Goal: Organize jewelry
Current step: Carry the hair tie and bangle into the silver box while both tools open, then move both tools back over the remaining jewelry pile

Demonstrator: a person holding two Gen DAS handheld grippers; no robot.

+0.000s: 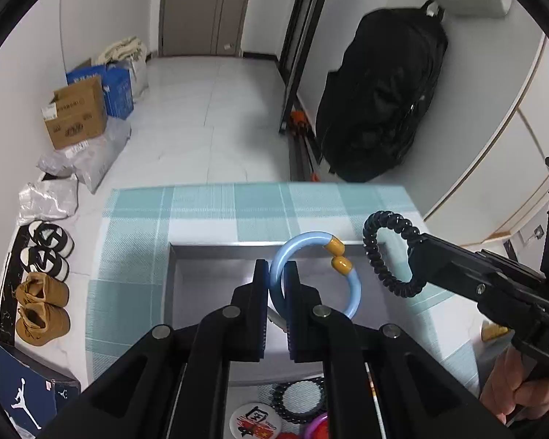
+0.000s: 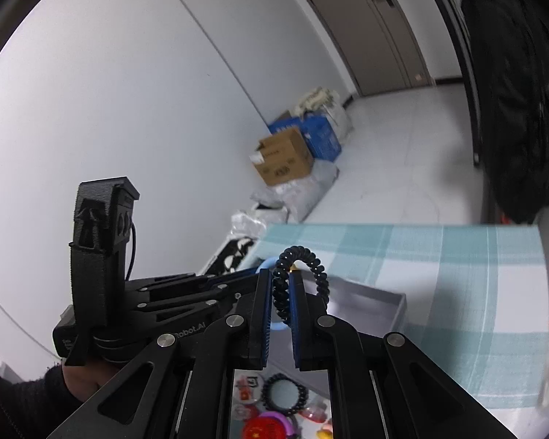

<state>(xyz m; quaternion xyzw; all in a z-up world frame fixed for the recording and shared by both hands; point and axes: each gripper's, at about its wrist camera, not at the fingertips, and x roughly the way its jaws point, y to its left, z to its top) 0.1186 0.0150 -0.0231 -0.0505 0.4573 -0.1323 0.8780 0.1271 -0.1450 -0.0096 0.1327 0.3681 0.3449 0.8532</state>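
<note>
My left gripper (image 1: 276, 274) is shut on a light blue bangle (image 1: 352, 292) with two yellow end caps, held upright above a grey open box (image 1: 208, 278) on the checked tablecloth. My right gripper (image 2: 280, 281) is shut on a black spiral hair tie (image 2: 313, 261); in the left wrist view that gripper (image 1: 419, 252) reaches in from the right with the hair tie (image 1: 375, 252) hanging over the box's right rim. The left gripper (image 2: 252, 272) and a sliver of the blue bangle (image 2: 267, 263) show just left of the right fingers. A hand holds each handle.
Below the grippers lie loose pieces: a black beaded ring (image 1: 298, 400), a round badge (image 1: 256, 420), a purple ring (image 2: 285, 420) and a red disc (image 2: 263, 430). Shoes (image 1: 42, 303), cardboard boxes (image 1: 77, 113) and bags sit on the floor left of the table. A black bag (image 1: 380, 95) hangs at the far right.
</note>
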